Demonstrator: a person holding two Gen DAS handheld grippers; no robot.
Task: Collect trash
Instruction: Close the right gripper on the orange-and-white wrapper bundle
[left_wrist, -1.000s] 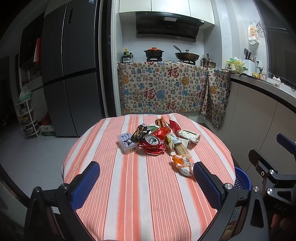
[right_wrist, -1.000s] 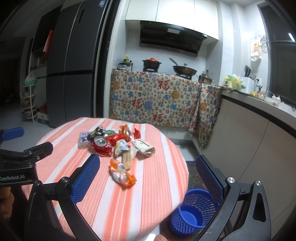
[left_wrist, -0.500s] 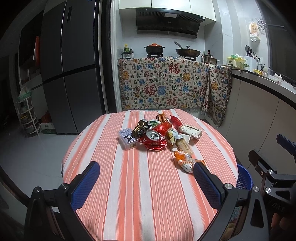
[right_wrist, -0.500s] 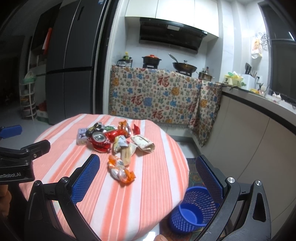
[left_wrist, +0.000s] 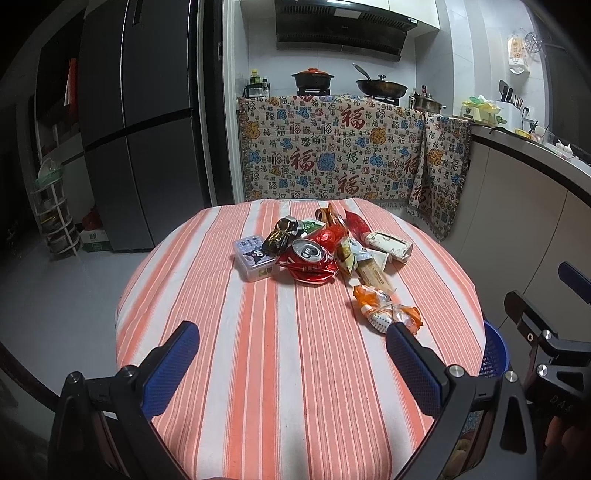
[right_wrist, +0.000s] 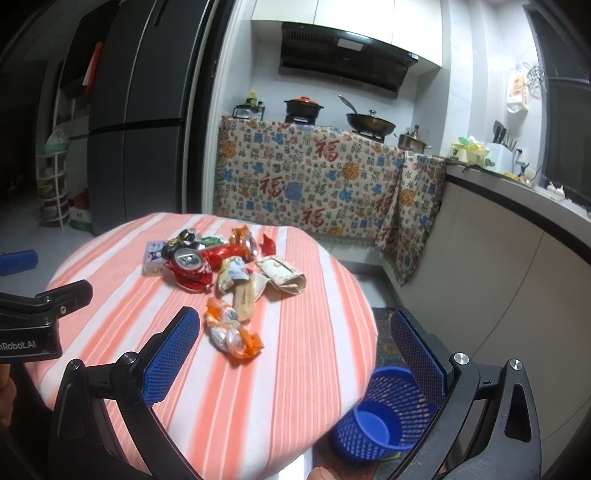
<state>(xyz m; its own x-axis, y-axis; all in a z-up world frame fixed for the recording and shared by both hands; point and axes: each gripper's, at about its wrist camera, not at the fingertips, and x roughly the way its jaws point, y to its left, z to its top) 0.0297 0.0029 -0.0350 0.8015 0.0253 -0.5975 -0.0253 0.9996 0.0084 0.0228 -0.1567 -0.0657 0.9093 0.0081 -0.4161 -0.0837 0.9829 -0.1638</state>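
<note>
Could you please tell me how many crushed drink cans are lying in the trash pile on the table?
1 that I can make out: the crushed red can at the pile's near left, beside the small plastic box. Others may be hidden under the wrappers.

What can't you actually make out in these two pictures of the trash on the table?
- Blue basket: in the left wrist view only a sliver shows, hidden by the striped table edge and the right gripper's frame.
- Basket contents: the right wrist view shows just part of its inside.
- Wrappers beneath the red can: overlapped, not countable.
- Print on the small box: too small to read.
</note>
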